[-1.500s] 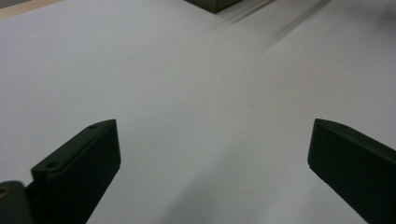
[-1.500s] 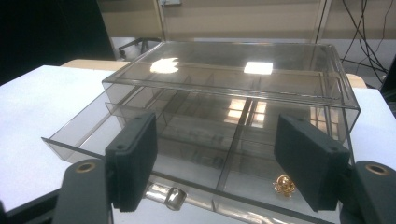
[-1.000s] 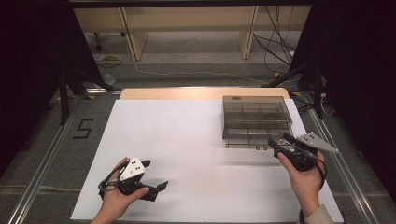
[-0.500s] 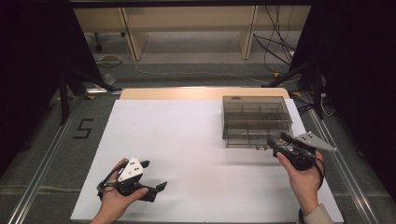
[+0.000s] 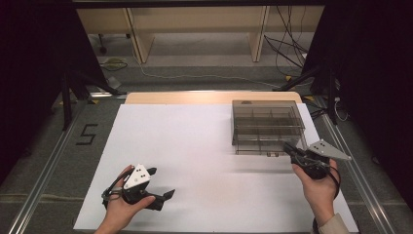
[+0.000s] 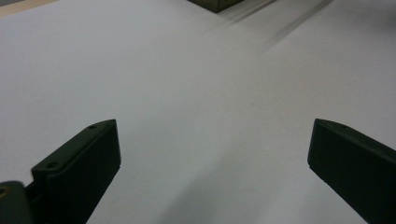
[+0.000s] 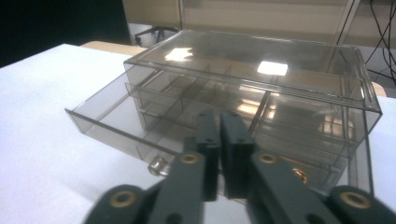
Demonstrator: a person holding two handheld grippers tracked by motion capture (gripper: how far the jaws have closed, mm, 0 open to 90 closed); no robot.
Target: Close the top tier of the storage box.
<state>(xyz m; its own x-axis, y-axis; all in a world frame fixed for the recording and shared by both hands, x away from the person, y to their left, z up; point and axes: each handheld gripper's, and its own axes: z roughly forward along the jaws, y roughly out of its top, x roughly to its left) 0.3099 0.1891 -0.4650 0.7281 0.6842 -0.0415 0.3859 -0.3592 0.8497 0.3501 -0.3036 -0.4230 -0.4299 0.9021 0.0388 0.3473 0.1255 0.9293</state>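
A smoky clear drawer box (image 5: 267,124) stands on the white table sheet (image 5: 195,141) at the right. In the right gripper view the drawer box (image 7: 261,74) has one drawer (image 7: 107,116) pulled partly out, its small metal knob (image 7: 159,164) facing me. My right gripper (image 5: 288,147) hovers just in front of the box; its jaws have just been closing and now meet with nothing between them (image 7: 219,116). My left gripper (image 5: 160,183) rests at the front left of the sheet, open, with bare sheet between its jaws (image 6: 215,140).
A wooden strip (image 5: 195,97) borders the sheet at the back. Metal rails (image 5: 53,161) run along both sides, with a taped "5" (image 5: 86,134) on the floor at the left. Cables (image 5: 195,75) and desk legs lie beyond the table.
The right gripper's jaws stood apart before and are now together. Neither hand has moved, and the left gripper is unchanged.
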